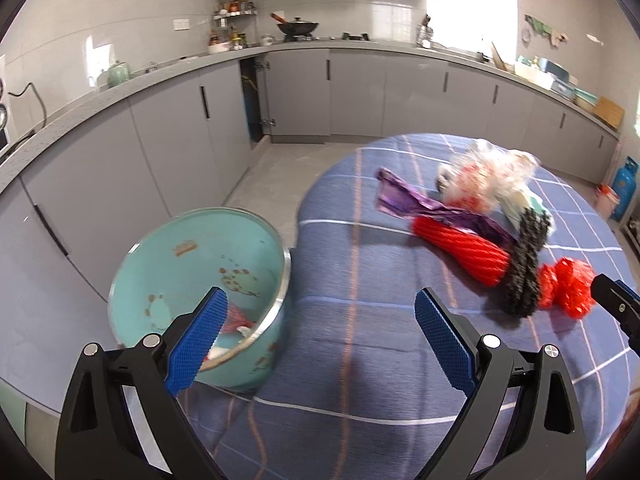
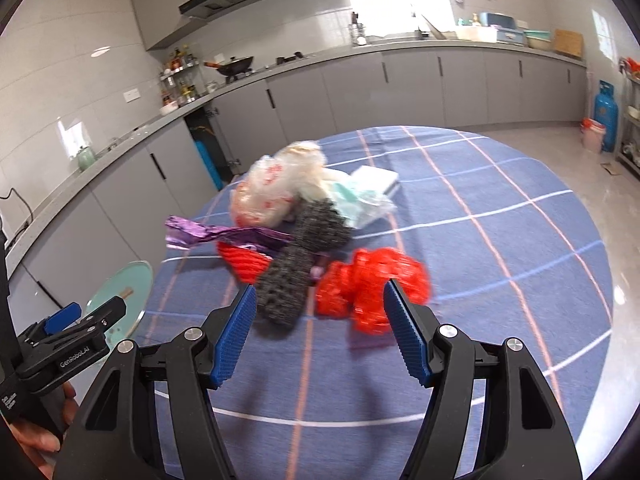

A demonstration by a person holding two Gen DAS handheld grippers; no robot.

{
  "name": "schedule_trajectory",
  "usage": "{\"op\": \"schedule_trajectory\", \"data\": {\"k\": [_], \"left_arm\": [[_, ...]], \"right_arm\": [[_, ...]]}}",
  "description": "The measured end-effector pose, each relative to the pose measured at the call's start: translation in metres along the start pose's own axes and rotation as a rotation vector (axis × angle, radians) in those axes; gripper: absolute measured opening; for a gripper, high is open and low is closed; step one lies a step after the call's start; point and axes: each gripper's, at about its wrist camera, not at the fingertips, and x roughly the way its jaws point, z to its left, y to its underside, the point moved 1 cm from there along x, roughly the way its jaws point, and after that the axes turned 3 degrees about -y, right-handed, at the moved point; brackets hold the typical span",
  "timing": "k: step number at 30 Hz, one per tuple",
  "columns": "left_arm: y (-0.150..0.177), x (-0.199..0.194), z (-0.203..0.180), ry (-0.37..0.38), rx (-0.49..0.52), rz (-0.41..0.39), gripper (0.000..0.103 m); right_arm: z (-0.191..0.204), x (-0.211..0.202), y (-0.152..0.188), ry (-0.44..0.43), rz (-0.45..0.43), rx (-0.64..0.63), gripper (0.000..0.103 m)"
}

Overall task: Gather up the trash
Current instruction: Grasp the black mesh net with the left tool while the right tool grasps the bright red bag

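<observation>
While trash lies uncollected on blue checked tablecloth: approach step, grasp judged next. Right gripper wide open, empty; crumpled red plastic bag at frame centre, just beyond jaws. Left gripper wide open, empty; tilted teal enamel basin lower left, behind left finger

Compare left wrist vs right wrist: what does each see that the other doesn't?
Left wrist only: inside of the teal bin, with some scraps at its bottom. Right wrist only: a folded white packet behind the pile, and the floor beyond the table. Both: the blue checked tablecloth, red mesh, dark netting, purple wrapper, clear bag. Left gripper and right gripper jaws open, empty.
</observation>
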Motion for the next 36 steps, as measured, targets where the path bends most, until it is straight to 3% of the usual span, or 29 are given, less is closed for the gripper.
{"op": "schedule_trajectory", "data": {"k": [9,18,22,26,29,36], "left_arm": [[0.005,0.005,-0.033,0.077,0.042,0.024,0.093],[0.001,0.008,-0.053,0.105,0.089,0.014,0.092],[-0.003,0.01,-0.063,0.117,0.105,0.01,0.09],[-0.006,0.013,-0.075,0.137,0.12,0.011,0.088],[-0.007,0.016,-0.085,0.178,0.125,0.023,0.084],[-0.016,0.019,-0.118,0.245,0.148,0.007,0.072]], "right_arm": [[-0.035,0.007,0.002,0.057,0.022,0.042,0.066],[-0.045,0.045,-0.01,0.059,0.108,0.049,0.065],[-0.047,0.062,-0.01,0.037,0.167,0.057,0.043],[-0.048,0.061,-0.009,0.023,0.168,0.044,0.028],[-0.051,0.054,-0.01,0.027,0.149,0.044,0.023],[-0.07,0.021,-0.023,0.079,0.029,0.09,0.022]]}}
